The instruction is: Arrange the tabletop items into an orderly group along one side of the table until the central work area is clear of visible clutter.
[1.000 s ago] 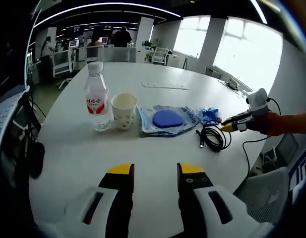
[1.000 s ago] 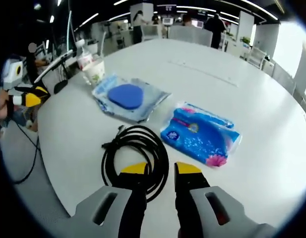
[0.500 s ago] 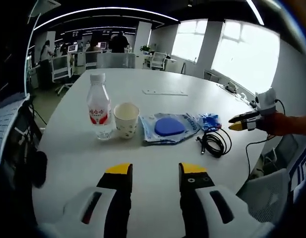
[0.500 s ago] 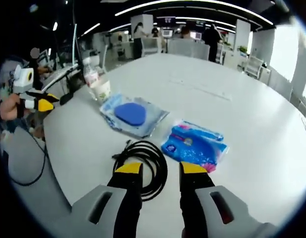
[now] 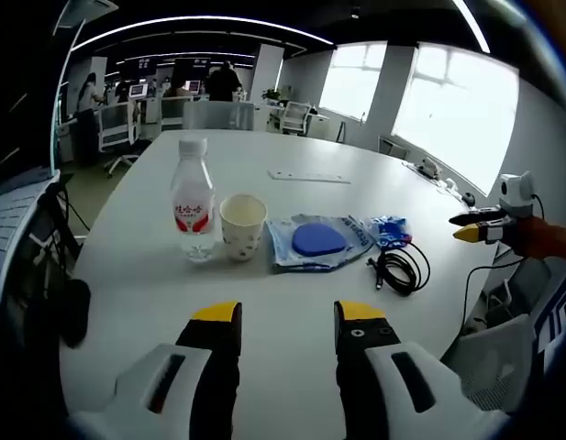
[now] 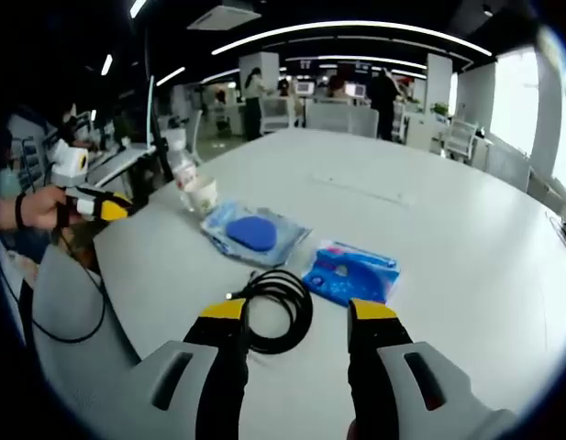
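A row of items lies along the white table's (image 5: 292, 197) near side: a water bottle (image 5: 193, 211), a paper cup (image 5: 243, 226), a clear pouch with a blue pad (image 5: 317, 241), a blue tissue pack (image 5: 389, 231) and a coiled black cable (image 5: 399, 269). My left gripper (image 5: 288, 316) hovers open over bare tabletop, short of the row. My right gripper (image 6: 298, 312) is open above the cable (image 6: 278, 309), with the tissue pack (image 6: 351, 272) just beyond and the pouch (image 6: 252, 233), cup (image 6: 202, 193) and bottle (image 6: 182, 168) farther left. Each gripper shows in the other's view, right gripper (image 5: 484, 226) and left gripper (image 6: 99, 203).
A flat white strip (image 5: 308, 177) lies farther out on the table. Office chairs (image 5: 113, 119), desks and people stand in the background. A grey chair back (image 5: 489, 339) sits by the table edge at lower right. A cord hangs from the hand-held left gripper.
Both views have pulled back and up from the table, so the items look smaller. My right gripper's jaws have spread wider. The items have not moved.
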`<state>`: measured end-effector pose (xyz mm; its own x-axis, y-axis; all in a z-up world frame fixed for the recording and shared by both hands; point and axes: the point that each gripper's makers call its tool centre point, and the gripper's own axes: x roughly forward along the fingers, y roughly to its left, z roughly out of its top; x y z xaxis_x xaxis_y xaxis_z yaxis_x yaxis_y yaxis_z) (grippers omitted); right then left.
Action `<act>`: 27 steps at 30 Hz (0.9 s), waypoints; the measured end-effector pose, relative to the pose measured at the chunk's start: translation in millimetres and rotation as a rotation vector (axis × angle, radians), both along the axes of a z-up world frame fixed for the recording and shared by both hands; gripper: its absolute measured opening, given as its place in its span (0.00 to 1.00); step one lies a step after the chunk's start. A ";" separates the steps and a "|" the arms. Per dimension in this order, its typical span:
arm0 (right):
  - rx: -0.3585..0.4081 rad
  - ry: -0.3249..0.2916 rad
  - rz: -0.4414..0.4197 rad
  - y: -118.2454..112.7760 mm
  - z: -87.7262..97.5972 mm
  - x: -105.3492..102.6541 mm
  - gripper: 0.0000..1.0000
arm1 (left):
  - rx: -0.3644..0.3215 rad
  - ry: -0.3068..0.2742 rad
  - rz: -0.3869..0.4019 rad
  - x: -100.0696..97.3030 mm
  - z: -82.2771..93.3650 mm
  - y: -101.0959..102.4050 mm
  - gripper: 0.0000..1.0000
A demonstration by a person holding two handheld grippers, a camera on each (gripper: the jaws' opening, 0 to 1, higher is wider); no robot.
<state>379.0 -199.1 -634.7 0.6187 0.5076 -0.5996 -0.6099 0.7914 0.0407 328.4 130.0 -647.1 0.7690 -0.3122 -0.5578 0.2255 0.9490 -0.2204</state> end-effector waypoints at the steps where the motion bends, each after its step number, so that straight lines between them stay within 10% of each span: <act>1: -0.001 0.003 0.000 0.1 -0.8 -2.1 0.45 | 0.000 -0.002 0.000 -0.7 -0.6 0.3 0.40; 27: 0.057 0.065 -0.019 12.0 -21.6 -33.7 0.53 | 0.001 -0.029 -0.015 -12.7 -3.4 -3.9 0.47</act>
